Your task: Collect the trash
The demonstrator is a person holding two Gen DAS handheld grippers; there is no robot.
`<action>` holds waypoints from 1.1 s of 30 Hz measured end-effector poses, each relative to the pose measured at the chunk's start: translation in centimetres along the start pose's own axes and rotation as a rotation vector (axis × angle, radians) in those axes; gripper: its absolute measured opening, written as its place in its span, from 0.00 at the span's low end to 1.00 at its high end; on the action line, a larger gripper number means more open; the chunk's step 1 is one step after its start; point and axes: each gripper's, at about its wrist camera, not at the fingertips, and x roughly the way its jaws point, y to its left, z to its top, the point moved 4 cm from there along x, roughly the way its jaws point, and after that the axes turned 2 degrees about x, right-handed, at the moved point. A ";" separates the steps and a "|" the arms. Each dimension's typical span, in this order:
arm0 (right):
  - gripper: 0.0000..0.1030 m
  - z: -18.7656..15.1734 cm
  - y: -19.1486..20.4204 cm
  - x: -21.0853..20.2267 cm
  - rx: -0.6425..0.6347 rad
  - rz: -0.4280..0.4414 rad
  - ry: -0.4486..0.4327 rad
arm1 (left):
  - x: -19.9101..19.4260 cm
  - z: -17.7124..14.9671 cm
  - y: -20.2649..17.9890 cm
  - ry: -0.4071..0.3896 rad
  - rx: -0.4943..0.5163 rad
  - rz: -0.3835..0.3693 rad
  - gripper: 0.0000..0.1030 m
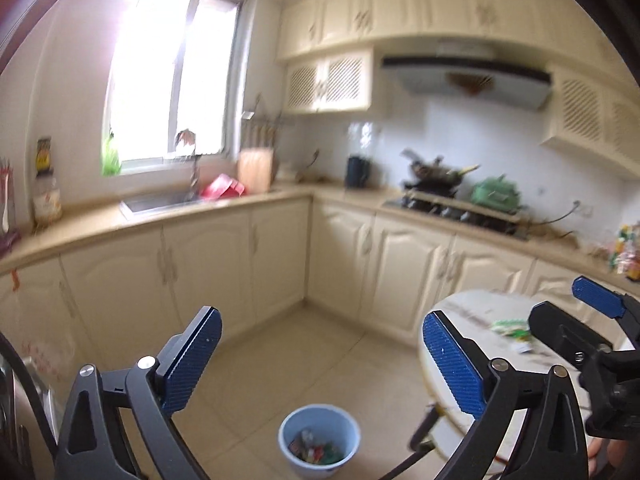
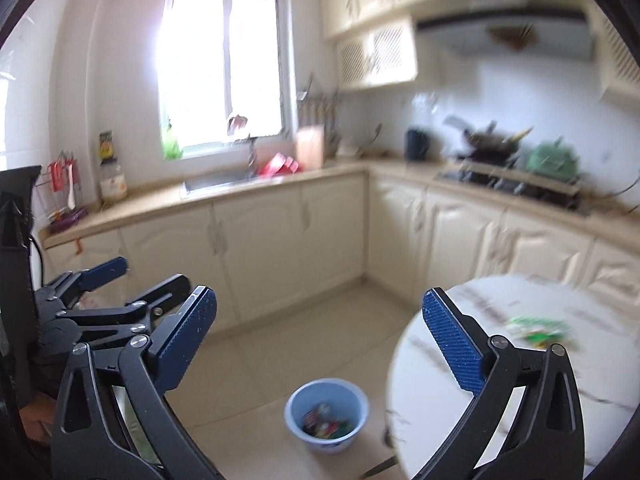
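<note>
A blue bin stands on the tiled floor below both grippers, with several colourful wrappers inside; it also shows in the right wrist view as the bin. To its right is a round white marble table. A green wrapper lies on the tabletop. My left gripper is open wide with nothing between its blue pads. My right gripper is open and empty too, held over the table's left edge. Both are high above the bin, side by side.
Cream cabinets and a beige counter wrap the far corner. On the counter are a sink, a red item, a stove with a wok and a green kettle. Tiled floor lies between counter and table.
</note>
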 end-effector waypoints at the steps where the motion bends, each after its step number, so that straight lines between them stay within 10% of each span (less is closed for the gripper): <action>1: 1.00 0.4 0.1 -1.2 -0.002 -0.018 -0.014 | -1.6 0.1 -0.7 -0.027 0.004 -0.010 0.99; 10: 1.00 2.6 -1.3 -12.8 0.016 -0.171 -0.174 | -12.3 -5.5 -3.7 -0.198 0.064 -0.039 0.99; 19: 1.00 3.1 -4.1 -17.8 0.045 -0.287 -0.224 | -14.0 -13.3 -7.5 -0.223 0.102 -0.068 0.99; 33: 1.00 1.9 -9.9 -17.9 0.106 -0.353 -0.203 | -6.8 -6.6 -9.6 -0.128 0.140 -0.084 0.99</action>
